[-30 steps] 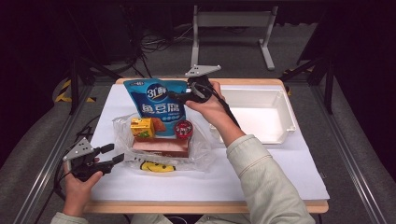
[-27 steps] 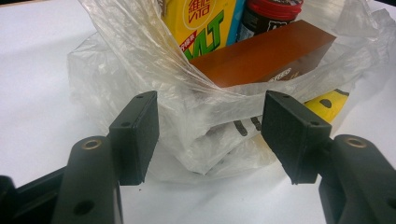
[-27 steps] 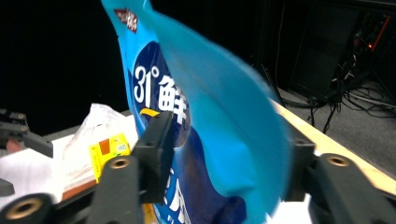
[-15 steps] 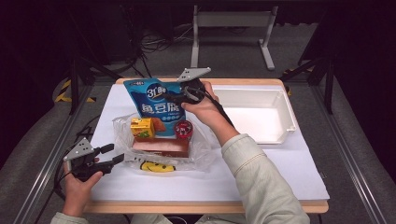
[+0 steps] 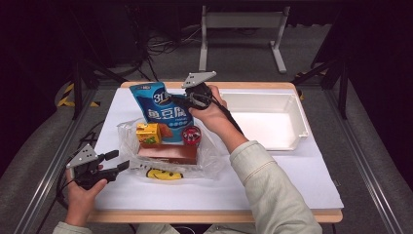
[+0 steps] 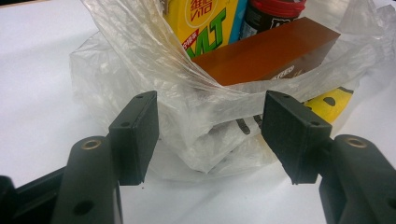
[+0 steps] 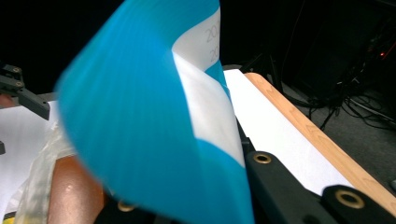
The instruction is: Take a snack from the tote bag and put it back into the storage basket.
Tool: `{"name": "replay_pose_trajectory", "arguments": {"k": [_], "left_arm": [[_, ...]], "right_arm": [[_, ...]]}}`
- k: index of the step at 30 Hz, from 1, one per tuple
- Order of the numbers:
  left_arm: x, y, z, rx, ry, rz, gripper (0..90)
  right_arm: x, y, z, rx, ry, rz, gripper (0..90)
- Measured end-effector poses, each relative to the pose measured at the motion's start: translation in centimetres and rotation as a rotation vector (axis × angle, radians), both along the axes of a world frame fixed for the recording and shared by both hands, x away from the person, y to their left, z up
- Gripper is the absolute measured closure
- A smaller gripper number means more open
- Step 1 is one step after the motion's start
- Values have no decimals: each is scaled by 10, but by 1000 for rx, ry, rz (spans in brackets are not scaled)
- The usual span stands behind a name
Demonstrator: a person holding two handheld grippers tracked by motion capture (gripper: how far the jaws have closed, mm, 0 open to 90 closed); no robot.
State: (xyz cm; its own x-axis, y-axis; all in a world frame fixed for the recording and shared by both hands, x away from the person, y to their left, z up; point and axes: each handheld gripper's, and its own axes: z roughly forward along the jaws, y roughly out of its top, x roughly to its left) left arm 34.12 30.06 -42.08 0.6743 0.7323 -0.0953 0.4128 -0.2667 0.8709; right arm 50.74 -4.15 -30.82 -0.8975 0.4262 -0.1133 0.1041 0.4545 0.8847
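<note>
A blue snack pouch [image 5: 158, 108] stands upright at the back of a clear plastic bag [image 5: 209, 158]. My right gripper [image 5: 181, 100] is shut on the pouch's upper right edge; its jaws have just been closing with the pouch between them. In the right gripper view the blue pouch [image 7: 149, 135] curves over the jaws and hides most of them, leaving one black finger [image 7: 275, 182] showing. My left gripper [image 5: 116, 161] rests at the bag's front left corner. Its jaws stand open, and the crumpled plastic bag [image 6: 210, 121] lies just ahead of the pads without being pinched.
Inside the bag sit a yellow juice carton [image 5: 147, 132], a brown box [image 5: 168, 152], a red-lidded jar [image 5: 191, 134] and a yellow smiley item [image 5: 163, 174]. A white tray [image 5: 292, 139] stands at the right on the white table cover [image 5: 292, 180].
The right gripper has shifted slightly left and closed on the pouch's edge, tipping the pouch a little. The left hand and gripper have stayed where they were.
</note>
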Motion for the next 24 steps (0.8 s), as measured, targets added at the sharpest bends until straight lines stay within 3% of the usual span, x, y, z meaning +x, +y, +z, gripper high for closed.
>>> {"name": "replay_pose_trajectory", "arguments": {"k": [8,24], "left_arm": [[0,-1,0,0,4,0,373],[0,-1,0,-2,5,1,373]], "right_arm": [[-8,5,6,-6,-23,21,900],[-22,5,45,37,-71,39,900]]}}
